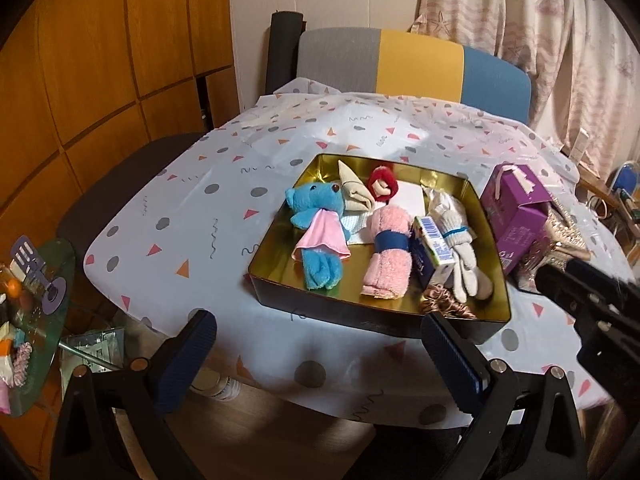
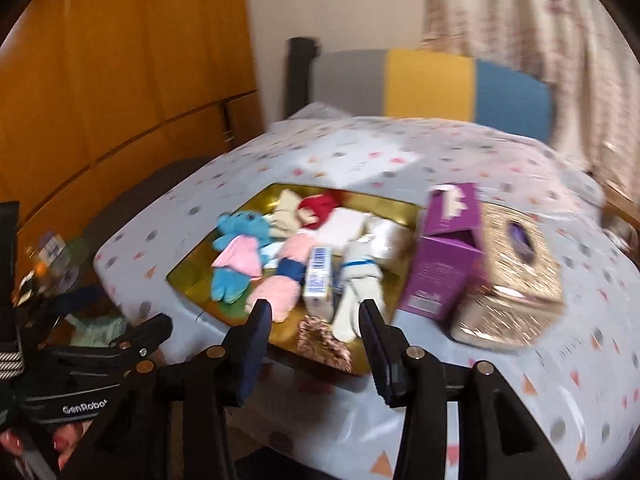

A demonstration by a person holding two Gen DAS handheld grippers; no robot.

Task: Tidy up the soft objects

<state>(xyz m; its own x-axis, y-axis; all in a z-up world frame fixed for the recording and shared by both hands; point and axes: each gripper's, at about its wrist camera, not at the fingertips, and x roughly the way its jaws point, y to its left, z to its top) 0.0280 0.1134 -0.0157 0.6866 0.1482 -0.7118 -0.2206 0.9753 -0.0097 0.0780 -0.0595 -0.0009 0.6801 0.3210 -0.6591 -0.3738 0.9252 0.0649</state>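
A gold-lined tin tray (image 1: 280, 280) sits at the centre of a table under a patterned cloth (image 1: 180, 208). Inside it, a blue plush toy (image 1: 320, 216) lies at nine o'clock, a rolled pink towel (image 1: 388, 256) in the middle, a small carton (image 1: 434, 248) and a white glove (image 1: 460, 236) toward three o'clock, and a brown scrunchie (image 1: 444, 304) at five o'clock by the near rim. A purple box (image 1: 516, 216) stands just outside the tray at three o'clock, touching a glittery tissue box (image 2: 516, 264).

The left gripper (image 1: 316, 364) hangs wide and empty before the tray's near edge. The right gripper (image 2: 316, 332) is partly spread, nothing between its jaws, above the scrunchie.

Sorting looks nearly finished; the next move probably calls for choosing whatever remains outside the tray.
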